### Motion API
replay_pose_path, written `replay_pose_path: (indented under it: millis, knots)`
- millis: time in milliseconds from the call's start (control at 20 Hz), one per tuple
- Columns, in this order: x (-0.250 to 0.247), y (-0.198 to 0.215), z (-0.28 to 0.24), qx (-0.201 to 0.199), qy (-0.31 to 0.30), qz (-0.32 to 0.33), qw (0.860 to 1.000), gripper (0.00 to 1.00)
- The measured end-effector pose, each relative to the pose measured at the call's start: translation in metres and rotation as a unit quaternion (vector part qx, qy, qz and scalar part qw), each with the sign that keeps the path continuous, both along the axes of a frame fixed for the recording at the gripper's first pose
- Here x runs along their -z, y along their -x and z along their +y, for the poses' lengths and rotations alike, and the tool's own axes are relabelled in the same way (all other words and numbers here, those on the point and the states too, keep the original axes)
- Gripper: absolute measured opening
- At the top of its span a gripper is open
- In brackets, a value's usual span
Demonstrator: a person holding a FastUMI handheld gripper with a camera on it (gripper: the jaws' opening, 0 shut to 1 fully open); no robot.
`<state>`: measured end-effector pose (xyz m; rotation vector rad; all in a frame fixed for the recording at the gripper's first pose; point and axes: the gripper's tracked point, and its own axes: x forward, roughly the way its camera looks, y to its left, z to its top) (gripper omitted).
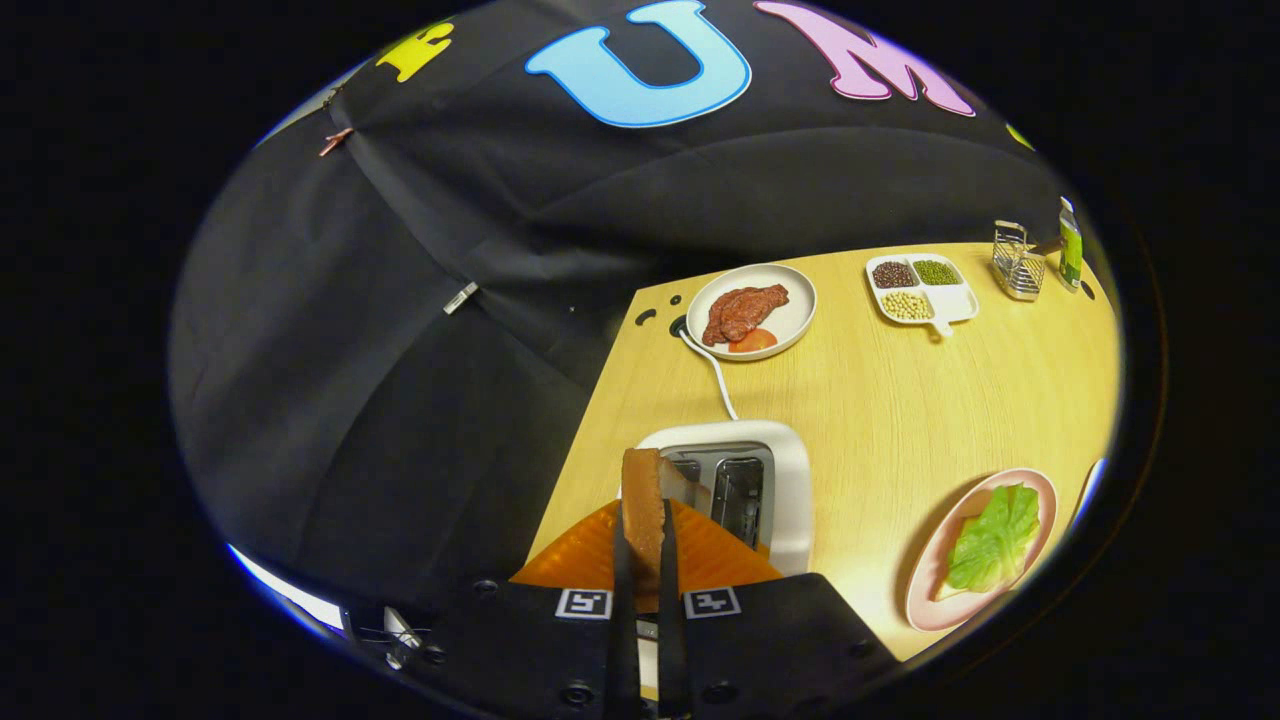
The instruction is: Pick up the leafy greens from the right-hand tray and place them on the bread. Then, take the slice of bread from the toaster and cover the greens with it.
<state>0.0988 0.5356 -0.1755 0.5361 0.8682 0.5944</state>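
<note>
A brown-crusted slice of bread [642, 488] stands edge-on between my fingers, and my gripper [643, 530] is shut on it. It hangs just above the white toaster [792, 478], whose open slots show right beside and beyond the slice. To the right of the toaster, a pink plate [928, 598] lies on the wooden table with the leafy greens [995, 535] spread on it. A pale corner of bread [944, 592] peeks out from under the greens.
Beyond the toaster a white cable [712, 375] runs to the table's far edge. A white plate with meat and tomato [752, 310] sits there. Further right are a divided tray of beans [920, 288], a wire rack [1018, 262] and a green bottle [1070, 245].
</note>
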Motion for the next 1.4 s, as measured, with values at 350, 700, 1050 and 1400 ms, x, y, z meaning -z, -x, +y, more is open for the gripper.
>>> replay_pose_path:
  millis: [350, 700, 1050, 1400]
  knots:
    - [-0.069, 0.007, -0.029, -0.001, -0.072, -0.039, 0.997, 0.11]
    - [-0.113, 0.01, -0.099, 0.021, -0.099, -0.081, 0.992, 0.11]
    - [-0.111, 0.01, -0.188, 0.063, -0.085, -0.101, 0.989, 0.11]
    - [-0.062, 0.01, -0.271, 0.116, -0.045, -0.081, 0.989, 0.11]
